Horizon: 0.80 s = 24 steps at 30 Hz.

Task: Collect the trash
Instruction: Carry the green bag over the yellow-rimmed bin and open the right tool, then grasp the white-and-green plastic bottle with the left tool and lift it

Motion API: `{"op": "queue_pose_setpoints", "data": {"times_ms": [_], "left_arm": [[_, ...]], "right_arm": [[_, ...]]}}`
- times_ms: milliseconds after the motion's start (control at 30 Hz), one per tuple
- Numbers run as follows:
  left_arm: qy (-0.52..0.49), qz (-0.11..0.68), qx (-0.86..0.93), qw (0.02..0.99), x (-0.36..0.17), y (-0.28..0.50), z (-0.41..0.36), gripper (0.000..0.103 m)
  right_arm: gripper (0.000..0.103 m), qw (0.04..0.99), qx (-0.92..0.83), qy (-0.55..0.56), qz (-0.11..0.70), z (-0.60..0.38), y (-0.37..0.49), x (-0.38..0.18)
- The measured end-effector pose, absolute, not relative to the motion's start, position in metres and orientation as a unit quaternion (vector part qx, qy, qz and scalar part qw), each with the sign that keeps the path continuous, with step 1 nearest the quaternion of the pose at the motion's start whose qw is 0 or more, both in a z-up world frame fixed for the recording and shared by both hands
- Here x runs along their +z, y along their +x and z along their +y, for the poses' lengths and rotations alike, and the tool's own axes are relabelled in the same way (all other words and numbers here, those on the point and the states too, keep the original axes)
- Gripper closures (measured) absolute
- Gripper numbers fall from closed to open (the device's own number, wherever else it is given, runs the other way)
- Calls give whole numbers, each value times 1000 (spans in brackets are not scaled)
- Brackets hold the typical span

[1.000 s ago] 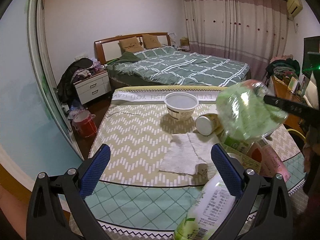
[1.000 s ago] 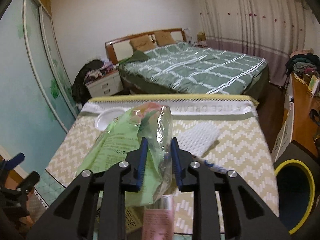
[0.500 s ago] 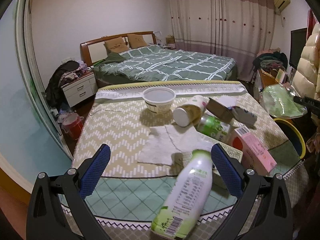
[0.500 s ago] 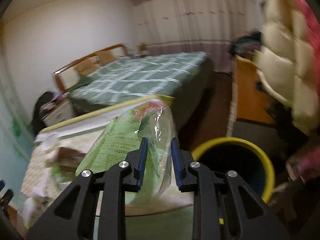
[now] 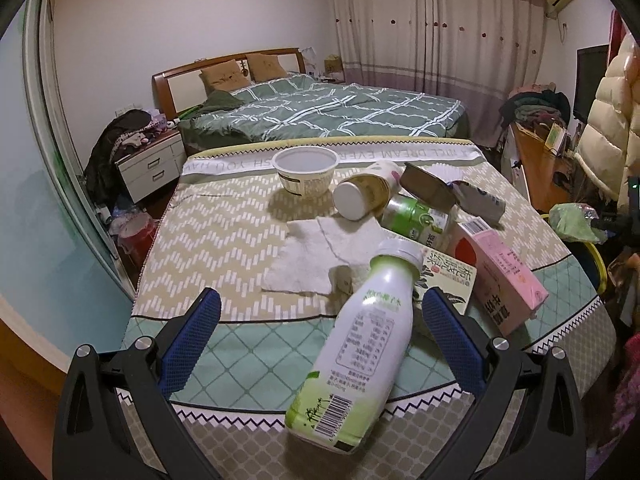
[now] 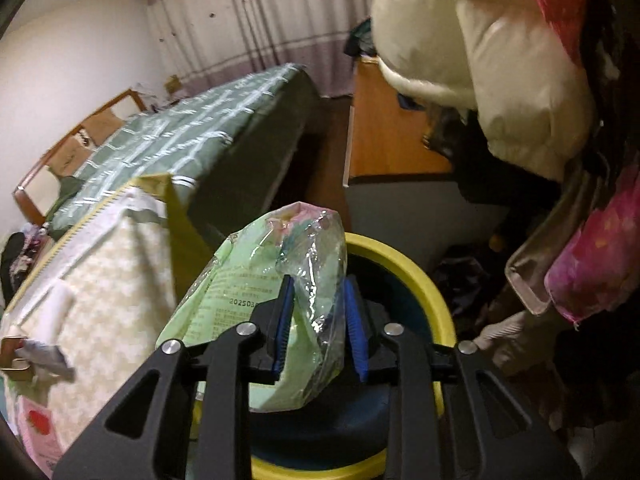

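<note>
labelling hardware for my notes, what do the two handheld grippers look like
Both match: the left gripper and right gripper have matte black angular frames with triangular cut-outs, silver round bolts at the joints, and two fingers faced with textured blue pads. No cables or sleeves show.

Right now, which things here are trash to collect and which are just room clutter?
Job: green plastic bag over the yellow-rimmed bin; white bottle; pink carton; empty tub; tissue.
Clutter: bed; nightstand; cream jacket.

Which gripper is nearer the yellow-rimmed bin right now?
Right. The right gripper hangs just above the yellow-rimmed bin, its jaws opening around the green plastic bag. The left gripper is over the table, at the white bottle.
</note>
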<state>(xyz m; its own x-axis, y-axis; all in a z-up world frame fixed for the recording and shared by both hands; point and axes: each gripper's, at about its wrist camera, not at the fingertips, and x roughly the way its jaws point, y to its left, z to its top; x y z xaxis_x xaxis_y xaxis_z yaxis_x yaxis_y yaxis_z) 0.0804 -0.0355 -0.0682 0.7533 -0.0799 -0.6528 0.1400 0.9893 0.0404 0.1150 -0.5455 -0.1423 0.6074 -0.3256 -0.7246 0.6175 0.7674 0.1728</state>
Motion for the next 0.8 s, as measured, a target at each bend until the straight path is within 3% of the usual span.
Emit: {"op": "queue_pose_setpoints", "data": {"times_ms": [100, 133, 567, 800], "left_arm": [[44, 350, -61, 934, -72, 81, -36, 4], [44, 351, -61, 933, -73, 80, -36, 4], [63, 370, -81, 923, -98, 71, -32, 4], [76, 392, -119, 909, -117, 64, -28, 12]], "right_arm": [[45, 867, -287, 202, 354, -549, 115, -148], [41, 867, -291, 199, 352, -547, 113, -148], [34, 901, -248, 182, 307, -502, 89, -111], [34, 908, -232, 179, 299, -490, 89, -102]]}}
